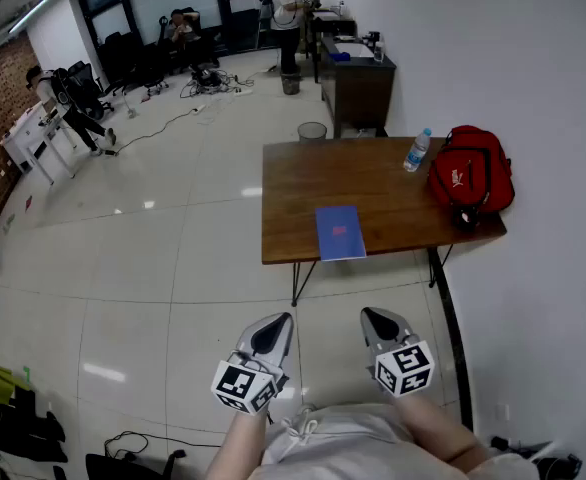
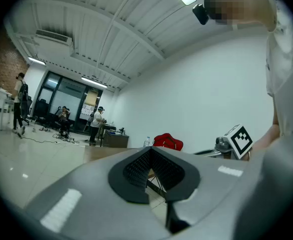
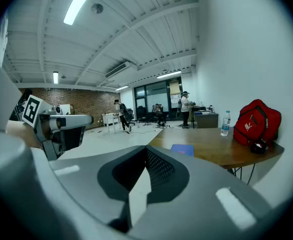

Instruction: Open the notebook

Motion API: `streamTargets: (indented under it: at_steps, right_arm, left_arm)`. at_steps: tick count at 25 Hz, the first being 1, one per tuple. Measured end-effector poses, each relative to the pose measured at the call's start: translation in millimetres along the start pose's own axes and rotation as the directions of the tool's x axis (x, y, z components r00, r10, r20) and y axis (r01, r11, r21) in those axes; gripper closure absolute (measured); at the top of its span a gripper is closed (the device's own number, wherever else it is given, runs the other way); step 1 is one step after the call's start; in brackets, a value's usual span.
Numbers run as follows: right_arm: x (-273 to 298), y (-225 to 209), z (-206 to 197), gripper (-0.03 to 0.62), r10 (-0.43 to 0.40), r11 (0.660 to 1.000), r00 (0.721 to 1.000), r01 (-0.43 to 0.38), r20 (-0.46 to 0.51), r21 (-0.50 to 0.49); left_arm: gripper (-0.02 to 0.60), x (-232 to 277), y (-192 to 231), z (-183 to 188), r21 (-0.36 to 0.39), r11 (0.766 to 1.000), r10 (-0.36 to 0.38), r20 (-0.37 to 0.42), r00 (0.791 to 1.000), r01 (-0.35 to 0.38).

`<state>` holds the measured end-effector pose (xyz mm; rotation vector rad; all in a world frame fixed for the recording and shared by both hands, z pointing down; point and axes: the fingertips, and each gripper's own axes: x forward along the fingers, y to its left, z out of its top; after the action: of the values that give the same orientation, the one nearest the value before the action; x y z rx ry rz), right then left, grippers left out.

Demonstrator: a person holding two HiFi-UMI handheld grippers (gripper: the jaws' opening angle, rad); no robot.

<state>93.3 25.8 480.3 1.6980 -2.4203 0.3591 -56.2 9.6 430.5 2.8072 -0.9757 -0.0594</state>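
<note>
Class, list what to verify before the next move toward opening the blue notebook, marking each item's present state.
1. Blue rectangular notebook closed, flat on brown wooden table: ok.
2. Clear plastic water bottle and red backpack apart from it: ok.
3. Left claw and right claw empty: ok.
4. Claws near the notebook: not ok, both short of the table.
5. Claws open for the cover: not ok, both shut.
</note>
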Motion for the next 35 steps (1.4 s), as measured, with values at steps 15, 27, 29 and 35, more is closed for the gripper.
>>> streamTargets:
  at_steps: [15, 27, 29, 35]
  right_arm:
    - [30.6, 7.1, -0.4, 0.586, -0.092, 0.995, 0.996, 0.092, -0.016, 0.036]
    - [91.6, -46.7, -17.6, 0.586, -0.083, 0.994, 0.992, 0.089, -0.099, 0.060]
    - [110.3, -59.5, -19.3, 0.586, -0.078, 0.994, 0.990, 0.086, -0.117, 0.065]
    - [162.7, -95.7, -26.4, 0.586, -0.040, 0.995, 0.985, 0.054, -0.165, 0.082]
  left_arm:
    - [0.576, -25.1, 53.6, -1.2, -0.003, 1.000, -0.011, -0.018, 1.000, 0.011]
    - [0.576, 43.9, 91.4, -29.4, -0.048, 0.998, 0.024, -0.074, 0.997, -0.028]
    - [0.577, 61.6, 101.7, -32.9, -0.050, 0.998, 0.031, -0.092, 0.995, -0.035]
    - [0.577, 114.8, 135.8, -57.6, -0.063, 0.995, 0.064, -0.156, 0.986, -0.075]
